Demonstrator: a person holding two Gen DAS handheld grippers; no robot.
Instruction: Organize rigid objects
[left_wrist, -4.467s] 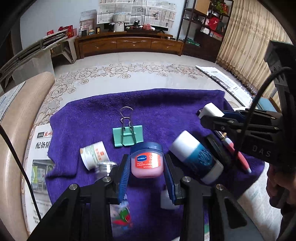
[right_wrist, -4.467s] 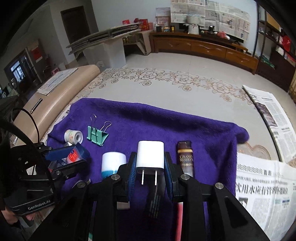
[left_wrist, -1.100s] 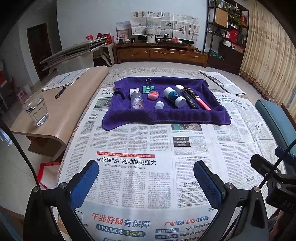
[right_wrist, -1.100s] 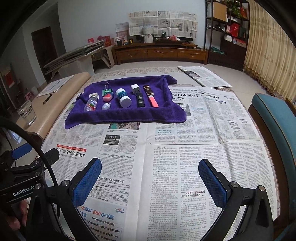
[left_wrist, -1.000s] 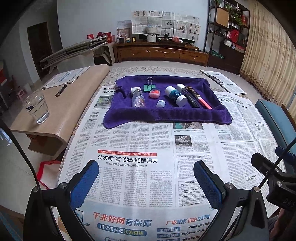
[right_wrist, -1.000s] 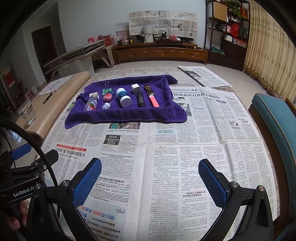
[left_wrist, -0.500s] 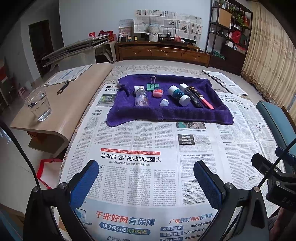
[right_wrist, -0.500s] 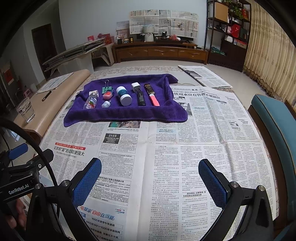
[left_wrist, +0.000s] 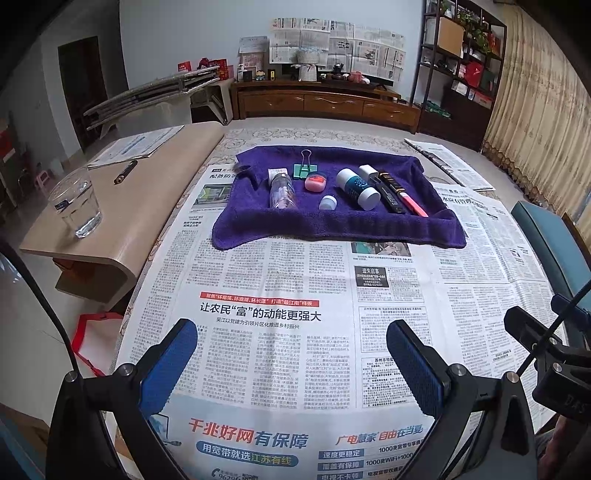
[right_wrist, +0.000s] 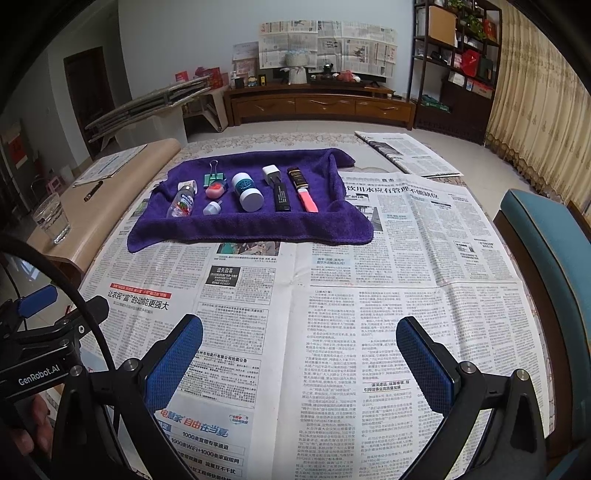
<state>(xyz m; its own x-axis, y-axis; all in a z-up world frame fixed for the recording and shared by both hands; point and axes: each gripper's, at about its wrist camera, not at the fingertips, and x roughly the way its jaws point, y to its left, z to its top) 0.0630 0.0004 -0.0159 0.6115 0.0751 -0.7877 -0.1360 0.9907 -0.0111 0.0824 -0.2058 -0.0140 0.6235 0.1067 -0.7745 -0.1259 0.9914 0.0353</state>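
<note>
A purple towel (left_wrist: 332, 225) lies on the newspaper-covered table, also in the right wrist view (right_wrist: 240, 229). On it, in a row, lie a clear bottle (left_wrist: 282, 190), a green binder clip (left_wrist: 304, 170), a pink jar (left_wrist: 316, 181), a small white cap (left_wrist: 328, 202), a white-and-teal tube (left_wrist: 357, 188), a white charger (right_wrist: 271, 173), a black bar (right_wrist: 281, 195) and a pink highlighter (right_wrist: 308, 199). My left gripper (left_wrist: 291, 365) and my right gripper (right_wrist: 299, 362) are both wide open and empty, held well back from the towel over the newspaper.
A beige side table (left_wrist: 122, 206) at the left holds a glass of water (left_wrist: 75, 203), a pen and papers. A teal chair (right_wrist: 554, 258) stands at the right. The right gripper's body (left_wrist: 554, 354) shows at the lower right of the left wrist view.
Earlier the left gripper gripped the pink jar and the right the charger on the towel. Both now lie on the towel and both grippers are open, pulled far back.
</note>
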